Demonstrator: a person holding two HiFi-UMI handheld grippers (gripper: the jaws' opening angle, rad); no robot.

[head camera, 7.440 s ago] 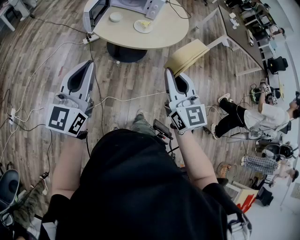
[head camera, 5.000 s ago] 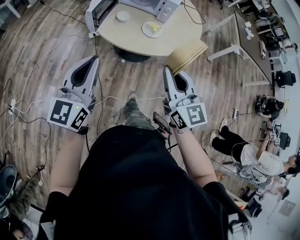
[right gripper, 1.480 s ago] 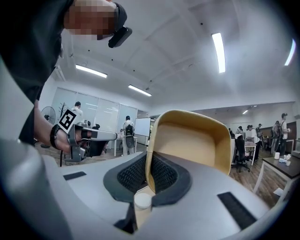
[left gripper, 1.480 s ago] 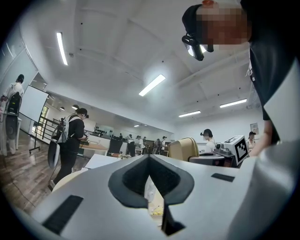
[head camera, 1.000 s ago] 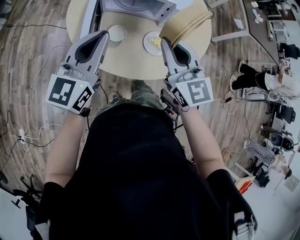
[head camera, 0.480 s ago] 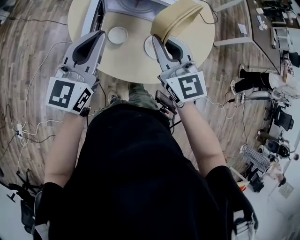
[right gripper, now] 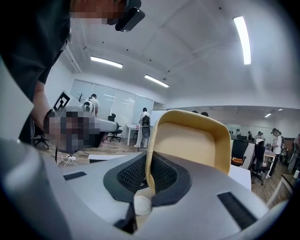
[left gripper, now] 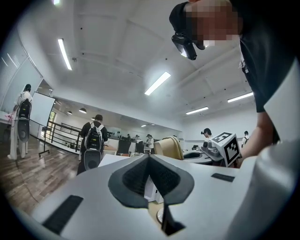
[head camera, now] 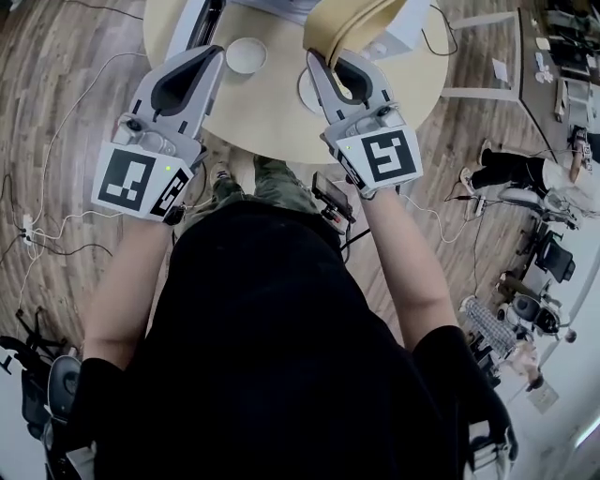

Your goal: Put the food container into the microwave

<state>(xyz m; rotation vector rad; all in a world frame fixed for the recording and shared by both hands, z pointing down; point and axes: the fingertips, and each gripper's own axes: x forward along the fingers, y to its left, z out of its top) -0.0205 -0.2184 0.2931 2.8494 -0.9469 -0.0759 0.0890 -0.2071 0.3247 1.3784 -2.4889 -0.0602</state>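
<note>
Wood flooring strewn with cables surrounds a round desk (head camera: 272, 122), and over its far edge hangs the food container (head camera: 349, 21), a tan tray stood up on its side. It is clear of the desk, carried by the right hand-held gripper (head camera: 317, 62), which is clamped on one wall of it. The microwave door (head camera: 203, 17) stands open at the desk's far left edge. A small white dish (head camera: 246, 54) sits just beside it, and a plate (head camera: 305, 94) is partly hidden below the right hand-held gripper. The left hand-held gripper (head camera: 212, 52) is closed on nothing, jaws meeting.

What worries me is that single-wall pinch. I'd guess the tray could swing or slide out if it clips the door or the oven's opening. It also screens the opening from the head view, so lining up would be half blind.

Only the right gripper view shows the wall nipped between the pads (right gripper: 126, 176) and the tray's bare inside. Only the head view shows the door, dish and plate laid out.
</note>
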